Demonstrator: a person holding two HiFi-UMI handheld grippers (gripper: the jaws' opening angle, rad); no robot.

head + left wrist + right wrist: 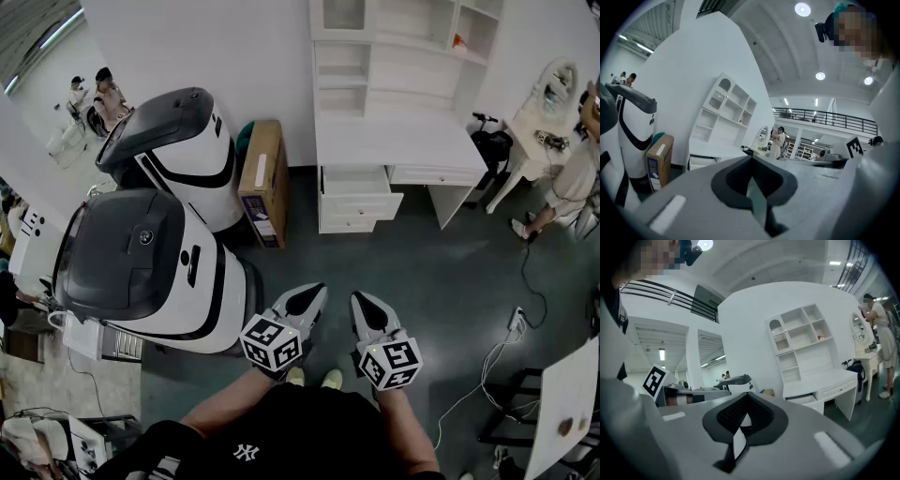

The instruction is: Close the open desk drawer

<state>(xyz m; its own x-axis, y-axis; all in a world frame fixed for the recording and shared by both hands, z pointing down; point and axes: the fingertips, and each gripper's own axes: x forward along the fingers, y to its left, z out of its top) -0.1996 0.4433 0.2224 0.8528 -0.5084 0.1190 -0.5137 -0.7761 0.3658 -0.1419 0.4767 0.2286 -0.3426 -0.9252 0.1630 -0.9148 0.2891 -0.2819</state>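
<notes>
Closest in, the left tool (314,292) and the right tool (361,300) sit side by side, both pointing forward, and each gripper view shows the jaws pressed together with nothing between them: two closed, empty tools. Just past their tips it's bare dark floor (394,267), and nothing is in contact yet. Off to the left tool's side stands a big white machine (159,272), and ahead-left of it a cardboard box (262,183) stands on edge. Well ahead of both tools is the white desk (398,141), and there's the target: the open drawer (353,180), the top one of the stack under the worktop's left end, pulled out toward the tools, with the lower drawers (356,211) below it. A shelf unit (403,47) rises behind the worktop. To the right tool's far side, a person (572,183) stands at another table, and a cable (487,361) trails over the floor on that side. My read: the approach hasn't started. The risks come at contact. A push from one narrow closed tip off-centre could skew the drawer and jam it, and a glancing angle could let the tip slide off the front. A hard shove could slam it.
</notes>
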